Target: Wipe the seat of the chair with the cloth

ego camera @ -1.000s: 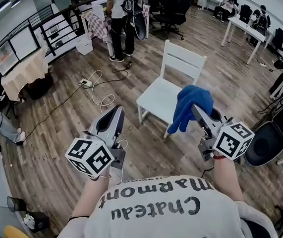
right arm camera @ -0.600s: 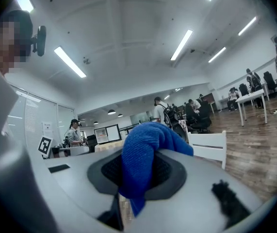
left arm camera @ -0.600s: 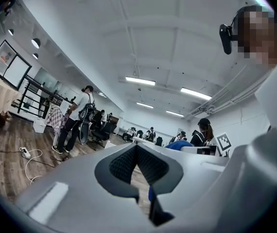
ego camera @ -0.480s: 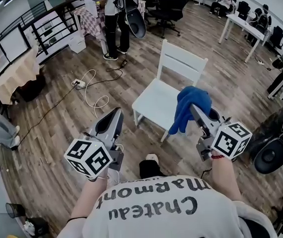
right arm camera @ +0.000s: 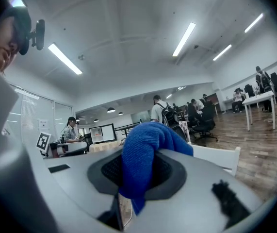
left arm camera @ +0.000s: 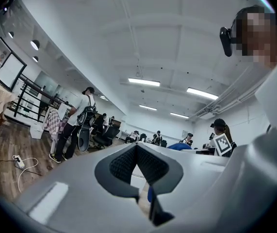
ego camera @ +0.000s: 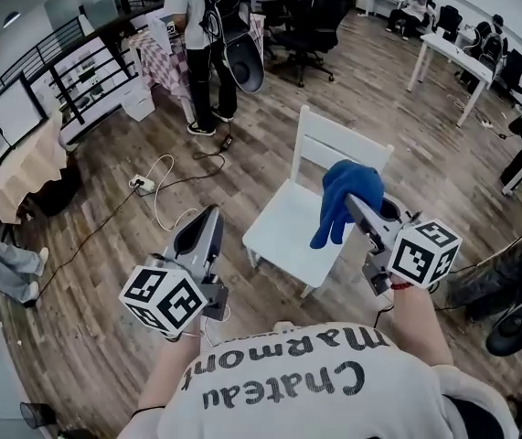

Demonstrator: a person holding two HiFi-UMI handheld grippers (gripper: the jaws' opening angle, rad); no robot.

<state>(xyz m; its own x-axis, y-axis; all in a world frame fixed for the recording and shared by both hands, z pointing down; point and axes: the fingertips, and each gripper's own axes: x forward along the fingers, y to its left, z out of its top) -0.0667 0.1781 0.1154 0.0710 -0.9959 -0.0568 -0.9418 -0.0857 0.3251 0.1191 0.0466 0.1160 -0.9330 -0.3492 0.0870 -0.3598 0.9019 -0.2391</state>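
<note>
One nubby blue cloth (ego camera: 341, 201) pinched in right gripper (ego camera: 352, 201) jaws; left gripper (ego camera: 209, 212) jaws together.

The chair (ego camera: 288, 231) has been brought nearer; the cloth (ego camera: 343, 195) is now seen against the seat's rear, not its front corner.

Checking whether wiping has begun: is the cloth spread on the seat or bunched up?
Bunched up: the cloth hangs crumpled from the right gripper, shut on it, above the chair.
</note>
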